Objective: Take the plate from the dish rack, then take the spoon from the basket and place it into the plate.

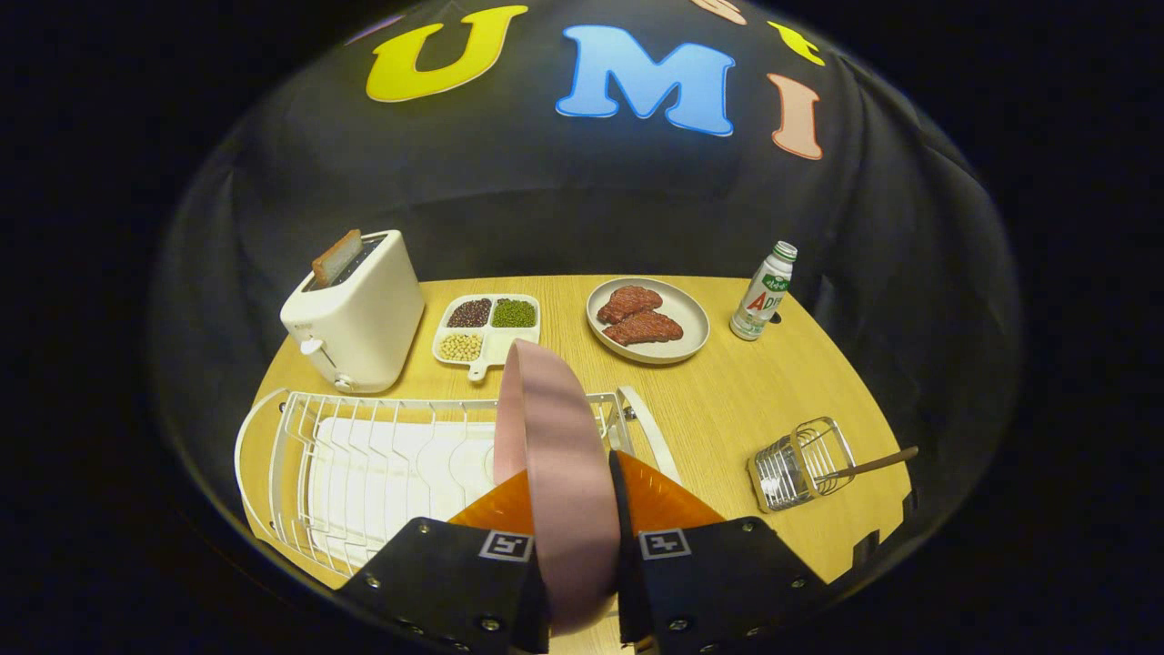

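Note:
A pink plate stands on edge between my two fingers, and the gripper is shut on its rim. The plate is above the right part of the white wire dish rack; whether it still touches the rack I cannot tell. To the right of the fingers, a small wire basket lies on the wooden table. A spoon with a wooden handle sticks out of the basket to the right; its bowl is hidden inside.
Beyond the rack stand a white toaster with a slice of bread, a divided white dish of beans, a plate with meat and a small bottle. The table's right edge runs close behind the basket.

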Action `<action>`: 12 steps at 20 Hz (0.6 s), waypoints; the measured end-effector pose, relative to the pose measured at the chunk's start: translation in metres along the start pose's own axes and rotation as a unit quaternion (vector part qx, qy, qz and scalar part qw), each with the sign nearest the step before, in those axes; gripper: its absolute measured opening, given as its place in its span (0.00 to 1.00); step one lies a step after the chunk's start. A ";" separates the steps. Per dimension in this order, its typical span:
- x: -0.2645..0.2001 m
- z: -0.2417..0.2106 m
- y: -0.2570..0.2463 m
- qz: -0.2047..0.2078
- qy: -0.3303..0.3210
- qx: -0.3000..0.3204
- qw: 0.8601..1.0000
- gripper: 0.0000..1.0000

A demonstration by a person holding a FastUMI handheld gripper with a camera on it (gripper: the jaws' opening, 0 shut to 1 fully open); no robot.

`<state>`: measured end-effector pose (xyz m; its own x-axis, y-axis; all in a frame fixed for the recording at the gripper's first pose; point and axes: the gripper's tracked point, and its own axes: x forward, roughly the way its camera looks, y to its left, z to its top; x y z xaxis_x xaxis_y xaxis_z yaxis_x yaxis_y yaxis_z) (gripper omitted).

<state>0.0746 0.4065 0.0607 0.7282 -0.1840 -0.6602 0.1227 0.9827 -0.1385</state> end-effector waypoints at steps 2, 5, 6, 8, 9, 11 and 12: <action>-0.008 0.006 -0.003 -0.026 -0.008 -0.034 0.999 0.28; -0.023 0.023 0.000 -0.044 -0.028 -0.046 0.998 0.28; -0.029 0.027 0.002 -0.046 -0.033 -0.048 0.997 0.27; -0.041 0.033 0.002 -0.050 -0.040 -0.049 0.997 0.28; -0.047 0.033 0.001 -0.052 -0.044 -0.049 0.997 0.28; -0.062 0.032 -0.003 -0.056 -0.050 -0.048 0.996 0.28; -0.069 0.029 -0.005 -0.059 -0.052 -0.048 0.996 0.28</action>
<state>0.0435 0.4147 0.1288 0.7797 -0.2891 -0.5554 0.1501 0.9474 -0.2825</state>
